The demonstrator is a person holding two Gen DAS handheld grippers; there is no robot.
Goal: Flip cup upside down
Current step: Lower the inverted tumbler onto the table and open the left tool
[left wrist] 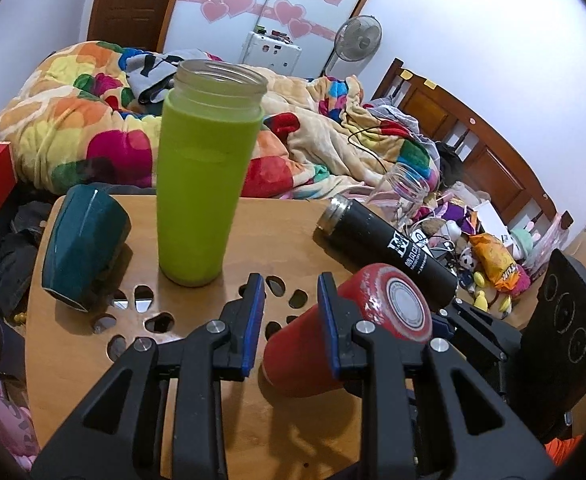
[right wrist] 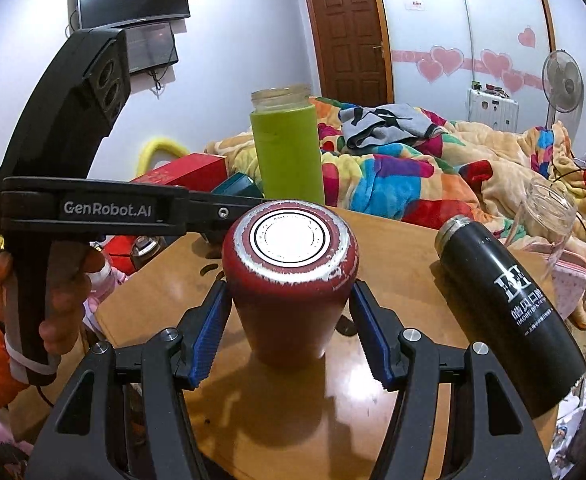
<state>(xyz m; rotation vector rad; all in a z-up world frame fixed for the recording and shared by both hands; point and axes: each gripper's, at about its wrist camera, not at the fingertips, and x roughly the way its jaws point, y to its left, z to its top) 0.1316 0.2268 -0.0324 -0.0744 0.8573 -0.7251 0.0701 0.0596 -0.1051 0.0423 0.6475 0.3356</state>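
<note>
A red cup (right wrist: 289, 280) stands upside down on the wooden table (right wrist: 397, 248), its worn base with a white round label facing up. My right gripper (right wrist: 289, 320) is open, its blue pads (right wrist: 209, 336) on either side of the cup with a small gap. In the left wrist view the red cup (left wrist: 357, 328) is just right of my left gripper (left wrist: 291, 312), which is open and empty above the table (left wrist: 93, 380). The right gripper's black body (left wrist: 533, 340) shows behind the cup.
A tall green bottle (left wrist: 205, 176) stands upright at the table's middle. A dark teal cup (left wrist: 85, 244) lies on its side at the left. A black flask (left wrist: 389, 248) lies at the right, a clear glass jar (left wrist: 405, 196) beyond it. A cluttered bed (left wrist: 93, 128) is behind.
</note>
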